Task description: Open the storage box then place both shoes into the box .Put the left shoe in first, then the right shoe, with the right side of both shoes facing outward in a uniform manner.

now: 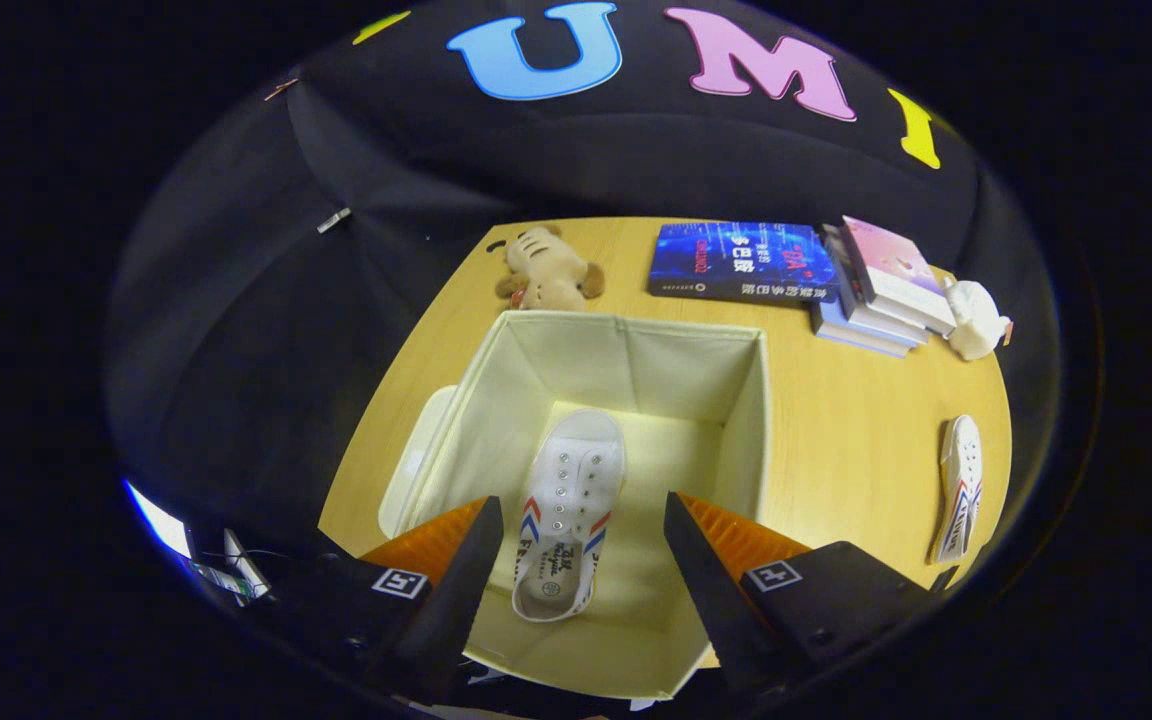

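Hovering over the box (pixel 496 400), your gripper (pixel 583 545) is spread wide, pinching nothing | one shoe (pixel 571 510) lies inside, between the fingers | other shoe (pixel 959 487) on table (pixel 836 420), far right.

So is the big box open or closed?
Open. The box has no lid on top, and one shoe lies inside on its floor, below the open claw.

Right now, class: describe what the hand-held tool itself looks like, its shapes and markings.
The tool has two tapered, wedge-shaped fingers with ridged panels on their outer sides. Each finger sits on a black block bearing a small square black-and-white marker.
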`<state>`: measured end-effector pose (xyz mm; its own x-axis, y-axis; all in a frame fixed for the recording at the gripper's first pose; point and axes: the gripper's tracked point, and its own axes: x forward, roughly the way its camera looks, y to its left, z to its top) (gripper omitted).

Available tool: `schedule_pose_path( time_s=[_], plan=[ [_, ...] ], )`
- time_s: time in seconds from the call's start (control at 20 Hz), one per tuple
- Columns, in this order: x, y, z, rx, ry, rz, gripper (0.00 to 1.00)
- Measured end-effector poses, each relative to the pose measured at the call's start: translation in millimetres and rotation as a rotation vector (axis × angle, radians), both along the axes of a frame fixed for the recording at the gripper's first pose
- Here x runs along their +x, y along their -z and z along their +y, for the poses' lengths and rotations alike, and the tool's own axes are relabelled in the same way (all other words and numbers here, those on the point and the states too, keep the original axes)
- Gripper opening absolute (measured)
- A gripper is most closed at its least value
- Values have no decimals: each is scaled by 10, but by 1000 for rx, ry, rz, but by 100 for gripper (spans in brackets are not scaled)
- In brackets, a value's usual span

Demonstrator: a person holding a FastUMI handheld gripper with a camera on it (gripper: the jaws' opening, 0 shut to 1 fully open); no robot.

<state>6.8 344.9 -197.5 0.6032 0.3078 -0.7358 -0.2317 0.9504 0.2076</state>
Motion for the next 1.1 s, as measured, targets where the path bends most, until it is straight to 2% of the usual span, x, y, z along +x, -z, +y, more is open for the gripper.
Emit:
schedule_pose_path(
  time_s=[0.2,0.55,0.85,1.1],
  plan=[
    [-136,-270,-615,-32,24,-77,99],
    [-255,-336,-1948,-128,103,-131,99],
    [-243,-88,-3210,-154,233,-89,99],
    [-191,311,-4084,-181,293,-39,99]
  ],
)
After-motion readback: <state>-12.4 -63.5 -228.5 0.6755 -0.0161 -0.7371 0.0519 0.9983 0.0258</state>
